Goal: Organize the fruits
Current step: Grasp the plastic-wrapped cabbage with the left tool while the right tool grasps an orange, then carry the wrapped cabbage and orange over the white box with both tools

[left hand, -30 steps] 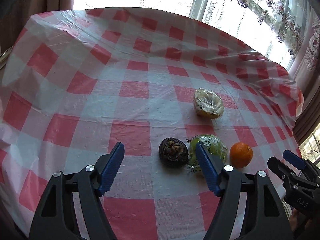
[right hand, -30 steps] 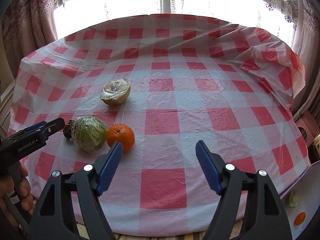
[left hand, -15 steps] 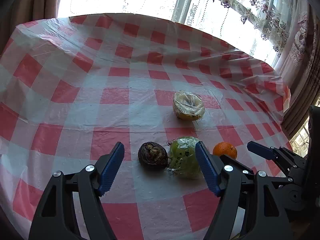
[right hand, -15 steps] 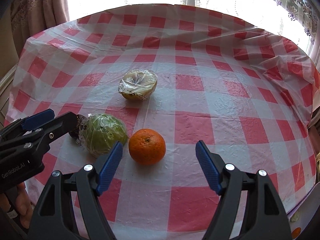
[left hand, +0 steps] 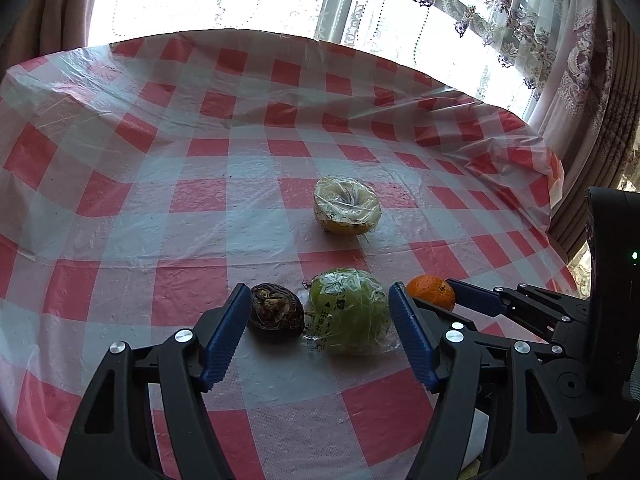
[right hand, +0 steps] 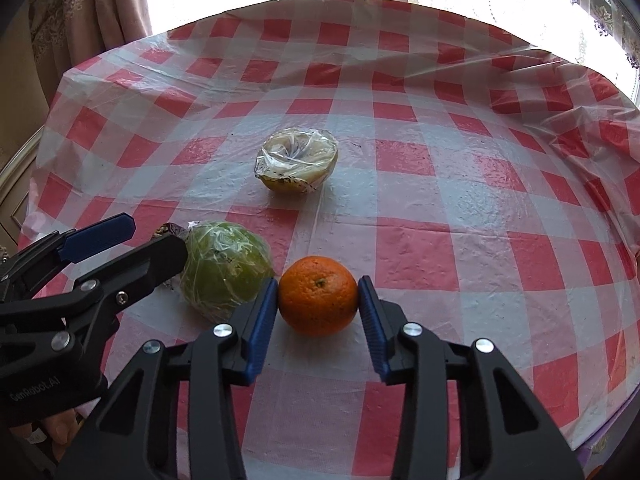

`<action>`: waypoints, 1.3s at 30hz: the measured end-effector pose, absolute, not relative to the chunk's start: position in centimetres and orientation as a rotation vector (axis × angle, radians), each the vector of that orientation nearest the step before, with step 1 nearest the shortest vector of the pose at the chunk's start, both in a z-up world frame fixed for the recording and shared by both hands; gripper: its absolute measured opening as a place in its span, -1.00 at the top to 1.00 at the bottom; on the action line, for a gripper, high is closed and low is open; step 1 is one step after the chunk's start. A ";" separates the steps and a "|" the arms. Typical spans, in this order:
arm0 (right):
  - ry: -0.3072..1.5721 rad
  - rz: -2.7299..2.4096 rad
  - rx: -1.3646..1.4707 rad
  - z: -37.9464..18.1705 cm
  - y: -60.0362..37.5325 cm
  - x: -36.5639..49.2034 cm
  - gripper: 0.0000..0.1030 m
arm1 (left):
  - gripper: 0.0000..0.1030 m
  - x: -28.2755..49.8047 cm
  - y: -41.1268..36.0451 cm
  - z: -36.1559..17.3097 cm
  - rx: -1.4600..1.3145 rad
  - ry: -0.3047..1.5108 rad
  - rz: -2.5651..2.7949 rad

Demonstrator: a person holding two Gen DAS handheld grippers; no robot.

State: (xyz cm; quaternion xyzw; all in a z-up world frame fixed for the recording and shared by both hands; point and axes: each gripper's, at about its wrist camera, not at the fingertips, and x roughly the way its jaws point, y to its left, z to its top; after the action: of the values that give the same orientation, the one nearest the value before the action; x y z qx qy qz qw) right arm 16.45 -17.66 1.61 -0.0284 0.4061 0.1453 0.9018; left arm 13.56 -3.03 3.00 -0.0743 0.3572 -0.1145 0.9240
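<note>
An orange sits on the red-checked tablecloth, with my right gripper closing on it and both blue pads touching its sides. To its left lie a green fruit in plastic wrap and a dark brown fruit. My left gripper straddles these two, its jaws closing slightly, pads beside them without a clear grip. In the left wrist view the green fruit lies next to the orange, which sits in the right gripper. The left gripper shows at the left.
A plastic-wrapped cut half fruit lies farther back, mid-table. The round table's far edge meets bright windows and patterned curtains. A person's hand holds the left gripper's handle. The cloth drops off at the right edge.
My right gripper's jaws went from wide apart to touching both sides of the orange. My left gripper came closer to the dark fruit and the green fruit, which now lie between its tips.
</note>
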 end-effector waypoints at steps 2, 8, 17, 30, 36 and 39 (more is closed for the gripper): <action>0.838 0.284 -0.047 1.6 -18.2 16.4 0.20 | -0.31 13.7 -3.3 3.0 -0.147 0.735 -0.244; 0.834 0.195 -0.009 1.5 -20.9 16.1 0.20 | -0.25 13.8 -4.9 3.0 -0.107 0.742 -0.282; 0.830 0.094 -0.002 1.2 -24.5 15.2 0.20 | -0.25 14.9 -7.4 1.9 -0.022 0.808 -0.266; 0.833 0.073 0.027 1.1 -26.6 14.6 0.14 | -0.06 16.0 -8.9 0.7 0.112 0.865 -0.170; 0.834 0.057 0.032 1.1 -27.0 14.5 -0.12 | -0.05 15.3 -9.9 0.7 0.161 0.855 -0.206; 0.838 0.056 0.037 1.0 -27.1 14.5 -0.12 | -0.05 15.0 -10.5 0.7 0.171 0.855 -0.235</action>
State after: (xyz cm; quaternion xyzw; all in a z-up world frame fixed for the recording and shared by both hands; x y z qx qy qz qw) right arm 14.51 -27.11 0.95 0.0181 0.4070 0.0273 0.9129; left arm 14.99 -10.46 0.66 0.0825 0.4131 -0.1137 0.8998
